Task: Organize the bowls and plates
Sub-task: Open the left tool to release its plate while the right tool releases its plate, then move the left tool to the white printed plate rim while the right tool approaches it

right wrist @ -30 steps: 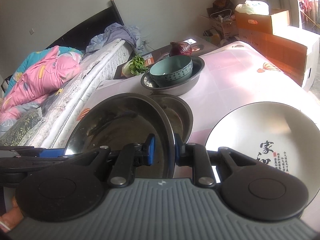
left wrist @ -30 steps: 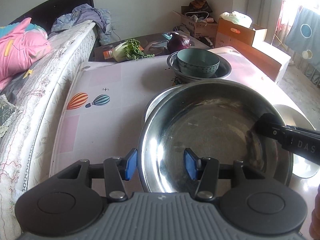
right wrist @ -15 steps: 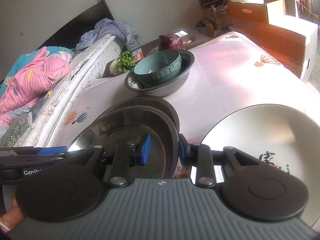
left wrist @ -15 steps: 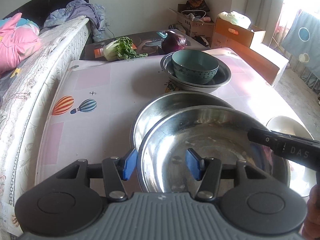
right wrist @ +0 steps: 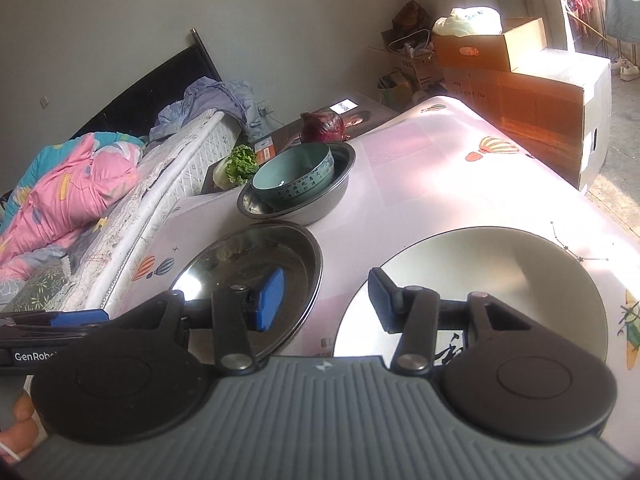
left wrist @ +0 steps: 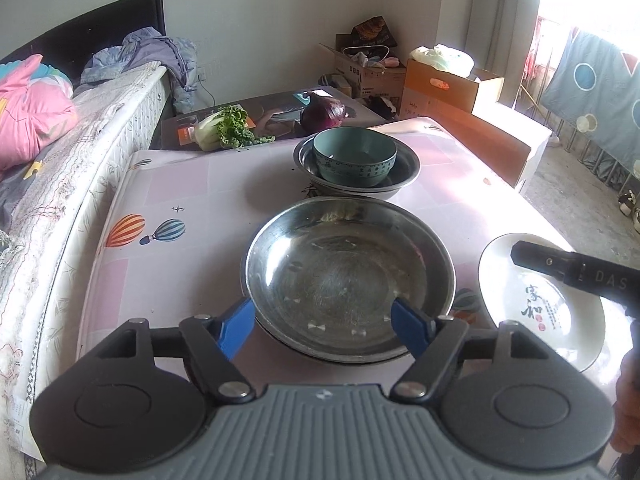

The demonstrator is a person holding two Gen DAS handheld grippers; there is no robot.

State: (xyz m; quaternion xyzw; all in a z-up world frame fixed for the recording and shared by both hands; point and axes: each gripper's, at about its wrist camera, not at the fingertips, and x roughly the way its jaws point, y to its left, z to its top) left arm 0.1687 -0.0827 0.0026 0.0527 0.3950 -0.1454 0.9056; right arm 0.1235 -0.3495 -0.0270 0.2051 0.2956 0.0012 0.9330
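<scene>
A wide steel basin (left wrist: 348, 280) sits nested on a second steel basin at the table's middle. My left gripper (left wrist: 324, 330) straddles its near rim, jaws opening, pads off the metal. In the right wrist view my right gripper (right wrist: 326, 300) hovers between that basin (right wrist: 248, 264) and a white plate (right wrist: 480, 272) with black characters. Its jaws are opening over bare tablecloth with nothing between them. Behind, a teal bowl (left wrist: 354, 156) stands inside another steel basin (left wrist: 360, 186). The right gripper's black body (left wrist: 572, 272) hangs over the white plate (left wrist: 540, 320).
The table (left wrist: 192, 184) has a pink cloth with balloon prints. A bed (left wrist: 60, 184) runs along its left edge. A leafy cabbage (left wrist: 224, 132) and a purple cabbage (left wrist: 322, 114) lie on a low stand behind. Cardboard boxes (left wrist: 480, 120) stand at the right.
Both grippers have let go of the top steel basin, which has dropped into the lower one. Both pairs of jaws have widened, and the right gripper has shifted right toward the white plate.
</scene>
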